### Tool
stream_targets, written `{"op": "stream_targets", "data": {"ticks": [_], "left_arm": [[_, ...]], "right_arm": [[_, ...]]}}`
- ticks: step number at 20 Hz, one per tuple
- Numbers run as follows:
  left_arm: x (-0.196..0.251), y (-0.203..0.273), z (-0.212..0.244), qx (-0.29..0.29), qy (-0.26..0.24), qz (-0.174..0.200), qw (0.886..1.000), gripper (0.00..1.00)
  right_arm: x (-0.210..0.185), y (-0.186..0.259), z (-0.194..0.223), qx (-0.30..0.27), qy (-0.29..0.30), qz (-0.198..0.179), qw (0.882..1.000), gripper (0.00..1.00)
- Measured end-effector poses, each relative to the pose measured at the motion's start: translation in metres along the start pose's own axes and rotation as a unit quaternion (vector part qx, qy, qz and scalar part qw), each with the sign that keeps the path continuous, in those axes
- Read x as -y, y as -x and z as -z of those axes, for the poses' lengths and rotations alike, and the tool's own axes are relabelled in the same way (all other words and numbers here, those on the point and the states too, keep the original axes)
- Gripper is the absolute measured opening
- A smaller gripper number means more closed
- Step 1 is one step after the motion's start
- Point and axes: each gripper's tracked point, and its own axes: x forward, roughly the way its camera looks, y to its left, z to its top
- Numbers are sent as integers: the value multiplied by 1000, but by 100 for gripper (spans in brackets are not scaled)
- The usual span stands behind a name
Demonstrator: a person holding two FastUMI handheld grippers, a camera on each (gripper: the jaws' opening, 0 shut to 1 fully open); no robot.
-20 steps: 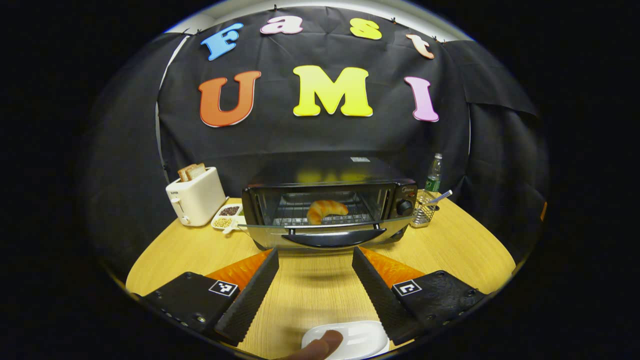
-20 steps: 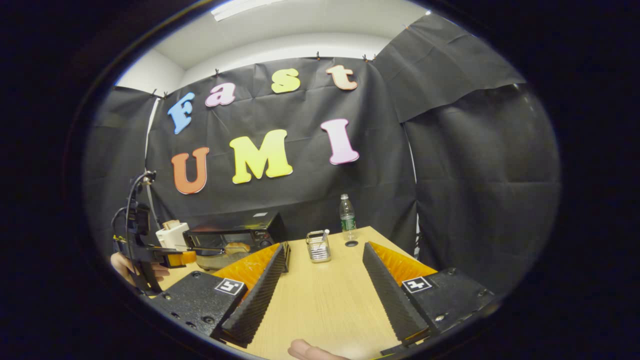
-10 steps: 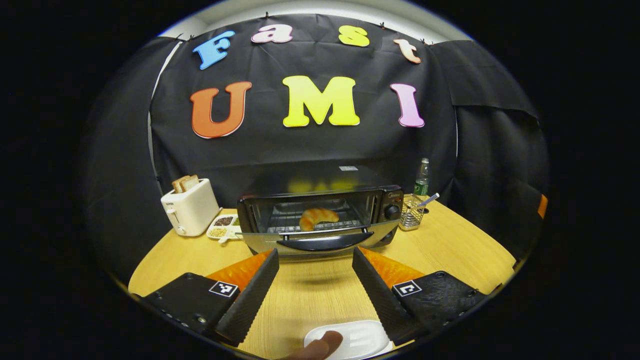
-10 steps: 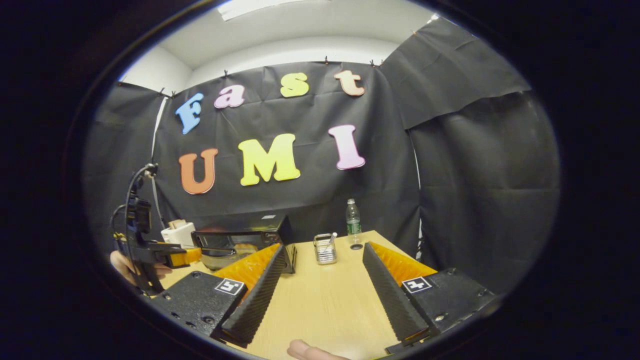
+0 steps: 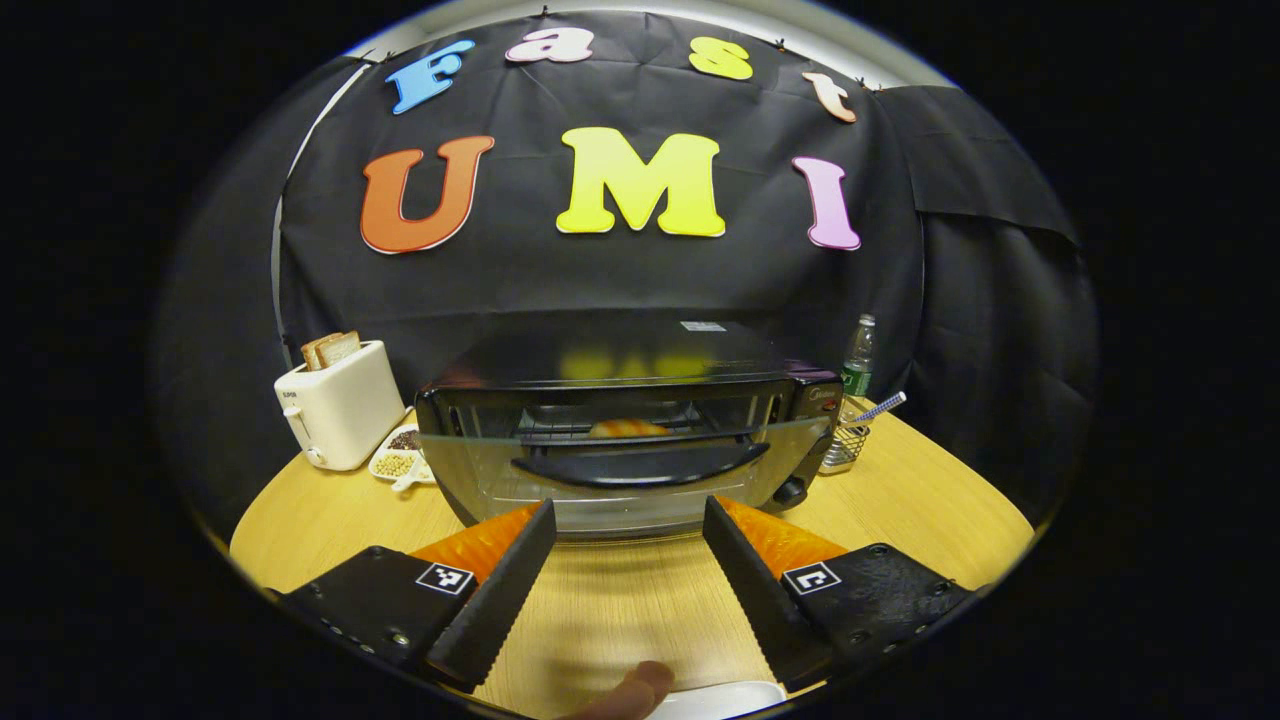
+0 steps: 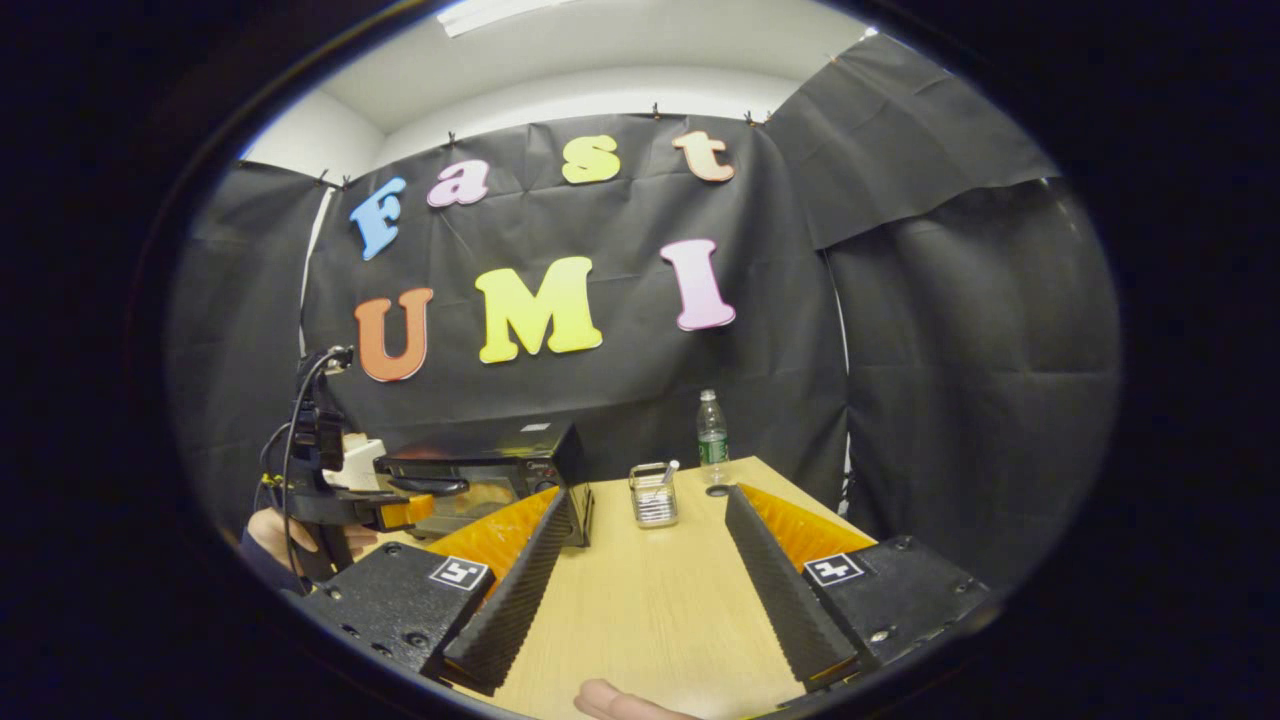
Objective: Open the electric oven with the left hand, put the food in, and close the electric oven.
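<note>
The black electric oven [image 5: 620, 375] stands mid-table with its glass door [image 5: 480, 475] tilted partway up, the black handle [image 5: 640, 465] facing me. A croissant [image 5: 625, 428] lies on the rack inside, half hidden by the handle. My left gripper [image 5: 628, 503] is open, its fingertips right at the door's lower edge; I cannot tell whether they touch it. In the right gripper view the left gripper [image 6: 400, 512], held by a hand [image 6: 262, 530], sits just under the oven [image 6: 480, 475] door handle. My right gripper [image 6: 650, 492] is open above the table with nothing between its fingers.
A white toaster [image 5: 340, 405] with bread and a small dish of beans [image 5: 398, 462] stand left of the oven. A wire basket [image 5: 848, 440] and a water bottle [image 5: 858, 355] stand to its right. A white plate [image 5: 720, 697] lies at the near table edge.
The oven door has swung up from nearly flat to partway raised, and my left gripper has moved in close under it. The right gripper has barely moved.
</note>
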Motion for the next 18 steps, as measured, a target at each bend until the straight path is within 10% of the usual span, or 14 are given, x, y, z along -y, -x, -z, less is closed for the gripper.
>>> {"op": "stream_targets", "data": {"ticks": [18], "left_arm": [[-8, 155, -58, 100, -20, -23, 995, 95]], "right_arm": [[-35, 42, -27, 25, 26, -20, 999, 97]]}}
